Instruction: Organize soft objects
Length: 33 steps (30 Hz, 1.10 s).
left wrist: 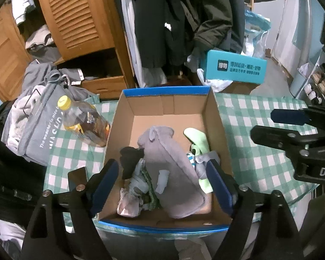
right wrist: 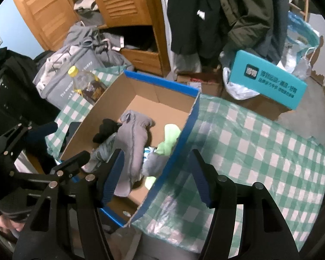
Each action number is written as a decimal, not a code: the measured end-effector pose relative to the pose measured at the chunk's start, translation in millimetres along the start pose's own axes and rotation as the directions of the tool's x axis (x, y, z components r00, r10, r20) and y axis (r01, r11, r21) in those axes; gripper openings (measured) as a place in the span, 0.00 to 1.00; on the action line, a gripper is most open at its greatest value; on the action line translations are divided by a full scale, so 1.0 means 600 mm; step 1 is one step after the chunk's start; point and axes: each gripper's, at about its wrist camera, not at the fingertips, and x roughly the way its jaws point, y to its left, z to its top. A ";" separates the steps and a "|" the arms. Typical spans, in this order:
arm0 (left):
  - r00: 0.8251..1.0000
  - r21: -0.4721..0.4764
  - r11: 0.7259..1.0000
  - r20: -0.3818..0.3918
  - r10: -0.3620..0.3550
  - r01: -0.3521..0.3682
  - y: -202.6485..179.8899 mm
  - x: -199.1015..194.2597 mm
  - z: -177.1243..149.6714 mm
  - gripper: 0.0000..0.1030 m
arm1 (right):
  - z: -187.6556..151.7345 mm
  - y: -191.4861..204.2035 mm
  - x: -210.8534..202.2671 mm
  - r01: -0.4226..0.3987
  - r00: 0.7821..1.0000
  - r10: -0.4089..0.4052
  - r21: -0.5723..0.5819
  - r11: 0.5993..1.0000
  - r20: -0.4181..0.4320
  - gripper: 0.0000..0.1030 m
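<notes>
Left gripper (left wrist: 162,186) hangs open over the brown cardboard box with blue rim (left wrist: 166,92), pads apart w/ nothing pinched. Between and below them lies the long grey fleece pouch (left wrist: 173,173), resting loose on the pile. Right gripper (right wrist: 156,177) is open too, empty, and straddles the box's right wall: 1 pad over the inside, 1 over the green-and-white checked tablecloth (right wrist: 260,140).

Soft things inside, as I read them: the black sock bundle (left wrist: 130,158) just left of the pouch, a pale green cloth (left wrist: 197,139) ahead and right of it against the right wall, and a grey-green crumpled cloth w/ a pinkish scrap (left wrist: 127,203) near my left pad. Far half of the box floor is bare.

My take: the drop looks done, so the step now is getting clear w/o dragging anything back out.
- I'd lift both grippers straight up, pads kept wide, so no fleece snags on a pad.
- I'd watch the right one: its inner pad sits close to the wall, a sideways pull could tip or shift the box.
- The clear yellow-capped plastic bottle of brown liquid (left wrist: 84,123) lies just left of the box; I'd keep the left gripper off it.
- Next item could go in the bare far half, not on the heap.
</notes>
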 end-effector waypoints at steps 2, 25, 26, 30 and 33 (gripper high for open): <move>1.000 0.003 1.000 0.008 0.002 -0.003 -0.004 -0.007 0.002 0.85 | -0.004 -0.003 -0.012 0.004 1.000 -0.004 0.000 1.000 0.012 0.60; 0.997 0.045 0.998 0.066 0.038 -0.041 -0.062 -0.061 0.012 0.98 | -0.048 -0.038 -0.106 0.048 0.992 -0.047 -0.005 0.999 0.117 0.60; 0.997 0.047 0.998 0.067 0.039 -0.042 -0.064 -0.061 0.012 0.98 | -0.048 -0.041 -0.106 0.050 0.992 -0.050 -0.002 0.999 0.113 0.60; 0.998 0.046 0.999 0.062 0.023 -0.026 -0.067 -0.060 0.014 0.98 | -0.052 -0.052 -0.103 0.059 0.993 -0.060 0.010 0.998 0.105 0.60; 0.998 0.046 0.999 0.061 0.024 -0.027 -0.066 -0.060 0.015 0.98 | -0.054 -0.059 -0.102 0.061 0.993 -0.063 0.020 0.998 0.100 0.60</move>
